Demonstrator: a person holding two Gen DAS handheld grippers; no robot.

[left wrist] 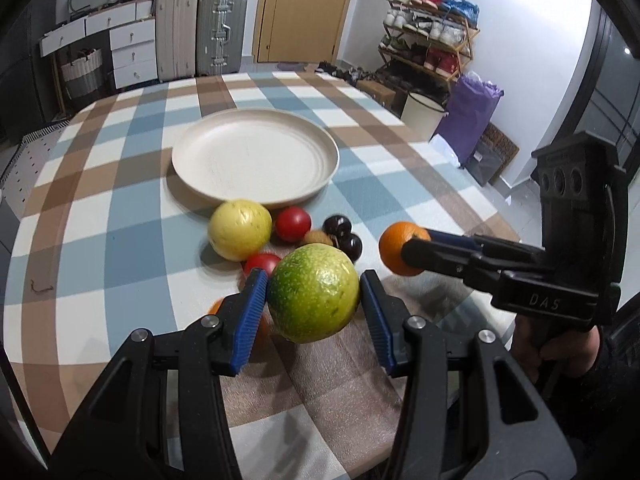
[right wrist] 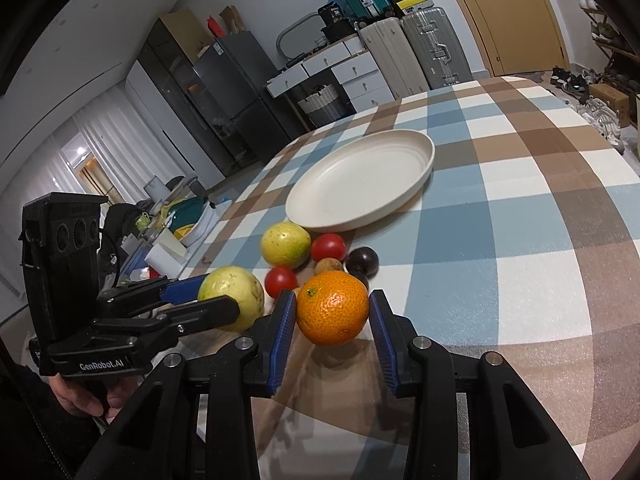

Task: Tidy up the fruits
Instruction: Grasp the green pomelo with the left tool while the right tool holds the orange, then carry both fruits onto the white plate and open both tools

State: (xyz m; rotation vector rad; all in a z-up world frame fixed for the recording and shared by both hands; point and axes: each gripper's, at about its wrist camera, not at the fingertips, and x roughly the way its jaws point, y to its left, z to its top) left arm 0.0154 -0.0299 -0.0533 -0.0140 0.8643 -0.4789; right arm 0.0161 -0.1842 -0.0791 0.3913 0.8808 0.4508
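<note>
- The left tongs [left wrist: 314, 300] clamp a green guava [left wrist: 313, 292] between their blue pads [left wrist: 251, 312], with the fruit raised off the desk [left wrist: 120, 248].
- The right tongs [right wrist: 332, 312] hold an orange [right wrist: 332, 308] between their blue pads [right wrist: 282, 332], also off the cloth; in the left wrist view this orange [left wrist: 400, 246] sits at the tip of the right tongs [left wrist: 412, 252] on the right side.
- In the right wrist view the left tongs [right wrist: 224, 300] reach in from the left with the guava [right wrist: 232, 300] in their grip, just left of the orange.
- A hand [right wrist: 86, 400] grips the handle of the left tool at the near left; another hand [left wrist: 560, 352] grips the right tool at the near right of the left wrist view.
- Partly hidden behind the left finger of the left tongs lies another orange fruit [left wrist: 262, 330] on the desk.
- Just beyond the held fruits, a cluster lies on the checked cloth: a yellow guava [left wrist: 240, 230] on the left, two red tomatoes [left wrist: 293, 223] [left wrist: 262, 264], a small tan round fruit [left wrist: 318, 238], and two dark plums [left wrist: 337, 225] [left wrist: 352, 246] on the right.
- Farther on, close to the yellow guava, sits a cream plate [left wrist: 256, 160].
- Beyond the far edge of the desk stand suitcases [left wrist: 222, 32], white drawers [left wrist: 132, 48] and a wooden door [left wrist: 304, 8]; a shoe rack [left wrist: 428, 36] is at the far right.
</note>
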